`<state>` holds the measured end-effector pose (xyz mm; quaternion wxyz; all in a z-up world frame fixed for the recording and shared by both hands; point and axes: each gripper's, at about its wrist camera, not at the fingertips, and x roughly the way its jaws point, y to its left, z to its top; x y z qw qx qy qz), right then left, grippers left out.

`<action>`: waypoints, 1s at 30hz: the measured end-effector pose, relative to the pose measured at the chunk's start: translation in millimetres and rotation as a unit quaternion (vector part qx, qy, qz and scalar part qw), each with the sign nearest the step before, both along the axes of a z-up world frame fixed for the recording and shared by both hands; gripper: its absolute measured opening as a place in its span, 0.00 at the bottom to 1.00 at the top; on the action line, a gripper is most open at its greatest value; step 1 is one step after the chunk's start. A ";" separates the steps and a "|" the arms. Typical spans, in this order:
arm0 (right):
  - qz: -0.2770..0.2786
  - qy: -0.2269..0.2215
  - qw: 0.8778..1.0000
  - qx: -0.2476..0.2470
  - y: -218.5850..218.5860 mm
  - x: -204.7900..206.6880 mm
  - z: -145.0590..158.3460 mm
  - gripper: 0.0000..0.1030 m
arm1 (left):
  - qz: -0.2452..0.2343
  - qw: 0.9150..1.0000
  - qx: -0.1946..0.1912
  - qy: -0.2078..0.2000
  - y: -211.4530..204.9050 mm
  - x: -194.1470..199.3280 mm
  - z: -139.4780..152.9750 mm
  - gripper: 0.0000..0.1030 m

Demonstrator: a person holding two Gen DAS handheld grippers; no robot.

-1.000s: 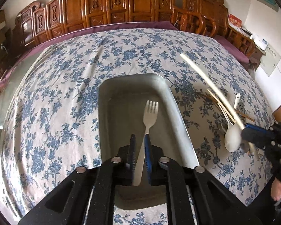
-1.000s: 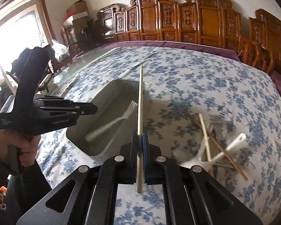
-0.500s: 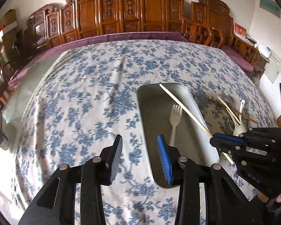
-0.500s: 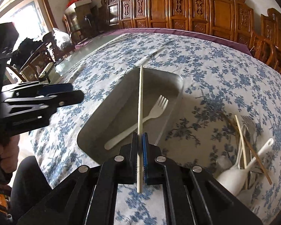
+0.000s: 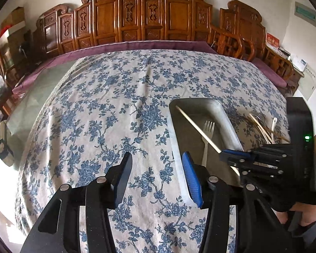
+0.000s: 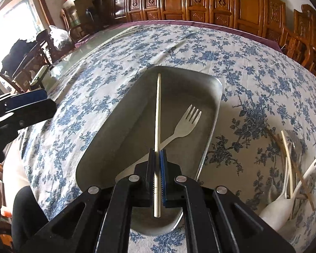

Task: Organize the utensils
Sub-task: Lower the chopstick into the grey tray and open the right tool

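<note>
Our right gripper [image 6: 157, 164] has its jaws clamped on the chopstick [image 6: 157, 113], poised over the tray [image 6: 212, 126] and crossing the fork [image 6: 185, 124]. Let go tilted and it may rest on the fork or bounce over the rim. Our left gripper [image 5: 155, 175] has just been opening, jaws half apart, nothing between them.

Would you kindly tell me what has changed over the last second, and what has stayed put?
The left gripper let go of the white fork, its jaws opening, and drew back off the metal tray. The right gripper carried its chopstick over the tray. The fork stays in the tray; the other utensils lie untouched.
</note>
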<state>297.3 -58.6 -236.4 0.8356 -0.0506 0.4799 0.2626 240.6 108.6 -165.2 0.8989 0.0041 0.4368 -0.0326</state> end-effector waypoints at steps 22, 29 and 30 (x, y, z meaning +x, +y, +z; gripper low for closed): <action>-0.030 -0.077 0.996 0.021 -94.3 -42.9 53.7 0.15 | -0.041 0.999 0.004 -0.018 -38.9 -15.7 15.7 0.46; -0.064 -0.083 0.994 -0.008 -156.8 -59.9 60.9 0.24 | -0.046 0.998 -0.025 -0.023 -66.9 -13.4 26.0 0.49; -0.067 -0.084 0.994 -0.012 -162.3 -61.8 61.0 0.24 | -0.049 0.998 -0.027 -0.023 -71.7 -13.4 26.9 0.49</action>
